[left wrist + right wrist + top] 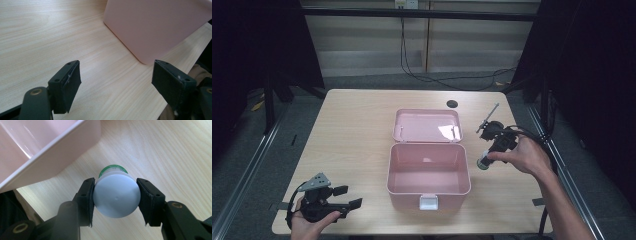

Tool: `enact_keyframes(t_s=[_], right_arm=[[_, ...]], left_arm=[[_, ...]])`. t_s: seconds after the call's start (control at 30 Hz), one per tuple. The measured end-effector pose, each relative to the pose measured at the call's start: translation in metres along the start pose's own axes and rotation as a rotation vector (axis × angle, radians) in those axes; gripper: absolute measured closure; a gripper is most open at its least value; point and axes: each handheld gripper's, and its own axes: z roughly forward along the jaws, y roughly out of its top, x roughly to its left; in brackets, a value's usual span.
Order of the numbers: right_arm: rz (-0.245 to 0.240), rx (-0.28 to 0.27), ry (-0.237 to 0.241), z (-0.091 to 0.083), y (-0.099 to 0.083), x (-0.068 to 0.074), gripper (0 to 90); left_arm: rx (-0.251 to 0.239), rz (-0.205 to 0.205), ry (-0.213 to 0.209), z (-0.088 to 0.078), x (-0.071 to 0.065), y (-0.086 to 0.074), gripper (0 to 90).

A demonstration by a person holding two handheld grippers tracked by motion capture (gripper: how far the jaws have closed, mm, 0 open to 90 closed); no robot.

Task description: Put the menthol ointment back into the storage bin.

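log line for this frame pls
right gripper: shut on white-capped bottle | left gripper: open, nothing between | pink box: lid open

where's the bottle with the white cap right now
In the high view the bottle is to the right of the open pink box, clamped in the right tool over the table.

Light wood table (352, 125), open pink box (428, 175) at centre, black disc (452, 104) nr far edge

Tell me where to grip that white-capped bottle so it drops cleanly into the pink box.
Grip the white cap across its round sides, as the right tool now does, with the bottle hanging below. The cap looks wider than the green body, so it probably gives the pads a firm seat. Enter the pink box from above.
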Motion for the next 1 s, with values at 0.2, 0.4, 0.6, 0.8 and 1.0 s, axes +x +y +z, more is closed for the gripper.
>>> enact_keyframes(t_s=[0.2, 0.4, 0.6, 0.8, 1.0], right_arm=[[0.003, -0.014, 0.002, -0.01, 0.001, 0.002, 51.3], [-0.01, -0.031, -0.005, -0.022, 0.002, 0.004, 51.3], [-0.033, -0.041, -0.009, -0.032, 0.003, 0.008, 51.3], [-0.048, -0.067, -0.01, -0.044, 0.005, 0.013, 51.3], [-0.037, -0.097, -0.004, -0.054, 0.008, 0.014, 51.3]], left_arm=[[-0.003, 0.005, 0.014, 0.0, 0.0, 0.0, 26.5], [0.003, 0.005, 0.014, 0.0, 0.0, 0.0, 26.8], [0.008, 0.007, 0.015, 0.0, -0.001, 0.0, 27.0], [0.01, 0.009, 0.016, 0.001, -0.001, 0.0, 27.2], [0.001, 0.003, 0.016, 0.0, 0.0, 0.0, 27.4]])
